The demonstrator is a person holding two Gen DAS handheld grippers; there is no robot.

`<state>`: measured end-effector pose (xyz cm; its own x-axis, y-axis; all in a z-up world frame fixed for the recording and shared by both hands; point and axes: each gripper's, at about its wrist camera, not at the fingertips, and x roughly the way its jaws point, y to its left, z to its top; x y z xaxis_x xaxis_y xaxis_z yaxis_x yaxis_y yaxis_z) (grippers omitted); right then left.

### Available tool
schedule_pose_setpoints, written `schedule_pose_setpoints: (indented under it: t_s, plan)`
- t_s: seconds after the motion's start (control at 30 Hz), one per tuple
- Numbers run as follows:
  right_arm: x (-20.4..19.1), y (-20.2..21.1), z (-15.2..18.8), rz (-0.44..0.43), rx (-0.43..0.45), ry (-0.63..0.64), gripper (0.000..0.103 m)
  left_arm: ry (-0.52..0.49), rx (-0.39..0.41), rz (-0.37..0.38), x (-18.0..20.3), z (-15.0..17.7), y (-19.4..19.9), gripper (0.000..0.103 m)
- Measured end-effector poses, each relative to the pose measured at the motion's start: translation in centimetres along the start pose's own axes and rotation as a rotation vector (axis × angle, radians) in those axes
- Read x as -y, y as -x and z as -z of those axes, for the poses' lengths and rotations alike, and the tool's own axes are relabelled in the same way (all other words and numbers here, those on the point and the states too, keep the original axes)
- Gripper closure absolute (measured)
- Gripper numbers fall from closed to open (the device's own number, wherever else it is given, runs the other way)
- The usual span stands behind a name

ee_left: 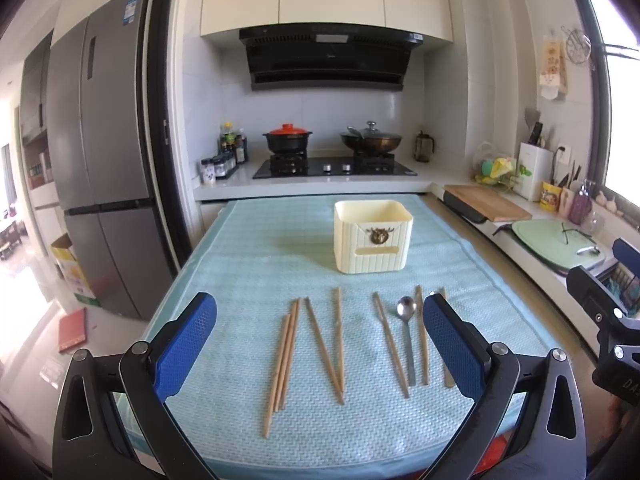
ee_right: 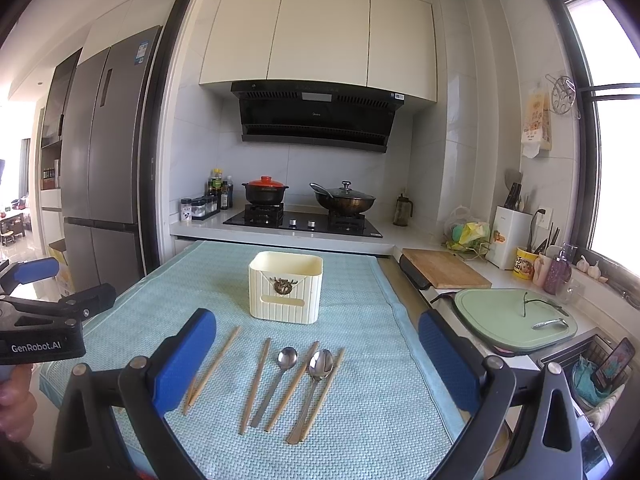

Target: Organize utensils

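Left wrist view shows the task at its starting stage, as judged from the layout: every utensil lies loose on the mat and none stands in the cream holder (ee_left: pixel 373 236), whose visible interior appears empty. All sorting remains to be done.

The utensils lie in a rough row at 6 o'clock of the holder, well apart from it. At the 9 o'clock end, a bundle of chopsticks (ee_left: pixel 282 360) lies close together, nearly parallel. Just beside it, toward 3 o'clock, a crossed pair of chopsticks (ee_left: pixel 332 348) meets at the near tips in a V. Further toward 3 o'clock, a steel spoon (ee_left: pixel 407 332) lies bowl-up between two single chopsticks. In the right wrist view a second spoon (ee_right: pixel 318 376) is visible, resting across or against a chopstick; which one lies on top cannot be told.

The chopsticks are pale wood, thin and straight. The spoons are polished metal with slim handles.

The left gripper (ee_left: pixel 320 344) hovers at the near edge of the row, jaws wide, holding nothing. The right gripper (ee_right: pixel 316 364) is likewise wide and unloaded.

The teal mat (ee_left: pixel 248 248) covers the counter. Beyond, at 12 o'clock, a stove carries a red-lidded pot (ee_left: pixel 287 138) and a wok (ee_left: pixel 371 140).
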<state>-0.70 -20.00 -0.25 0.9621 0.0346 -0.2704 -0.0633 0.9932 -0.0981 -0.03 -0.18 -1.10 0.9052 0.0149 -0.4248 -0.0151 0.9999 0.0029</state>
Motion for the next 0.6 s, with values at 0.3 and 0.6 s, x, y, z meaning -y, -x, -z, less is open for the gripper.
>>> schedule_pose_setpoints:
  t_s: [0.3,0.6]
  plan:
    - [-0.04,-0.05,0.07,0.001,-0.005,-0.003,0.0,-0.001,-0.002,-0.001,0.27,0.02,-0.11,0.0]
    - [-0.04,-0.08,0.06,0.0,-0.006,-0.003,0.0,-0.006,-0.003,0.001,0.25,0.02,-0.07,0.0]
